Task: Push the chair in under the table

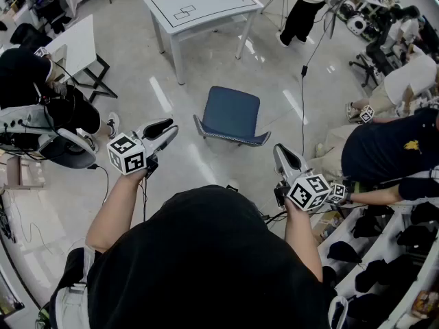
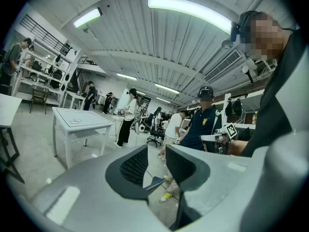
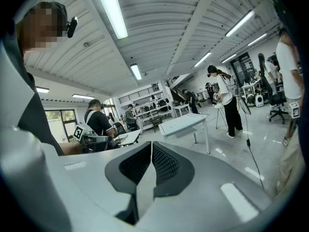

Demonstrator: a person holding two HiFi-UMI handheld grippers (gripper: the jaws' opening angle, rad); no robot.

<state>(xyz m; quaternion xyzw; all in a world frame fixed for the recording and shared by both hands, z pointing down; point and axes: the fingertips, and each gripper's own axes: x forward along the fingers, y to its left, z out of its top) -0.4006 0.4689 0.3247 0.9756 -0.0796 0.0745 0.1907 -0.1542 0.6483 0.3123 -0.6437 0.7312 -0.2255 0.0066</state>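
A blue chair [image 1: 230, 115] stands on the grey floor, its backrest toward me. It is well apart from the white table [image 1: 202, 5] behind it. My left gripper [image 1: 167, 129] hovers off the chair's left front. Its jaws are shut to a narrow slit with nothing in them. My right gripper [image 1: 281, 153] hangs at the chair's right, shut and holding nothing. Neither touches the chair. In the left gripper view the gripper [image 2: 157, 166] points past the table [image 2: 77, 121], and a sliver of the chair [image 2: 155, 182] shows between the jaws. From the right gripper view, the gripper [image 3: 151, 163] faces the table [image 3: 186, 122].
A black cable [image 1: 303, 94] runs over the floor right of the chair. A person in a dark shirt [image 1: 384, 149] holds grippers close at my right. Another person [image 1: 27, 81] sits at the left by a white table [image 1: 75, 43]. Someone stands beyond the table [image 1: 302, 12].
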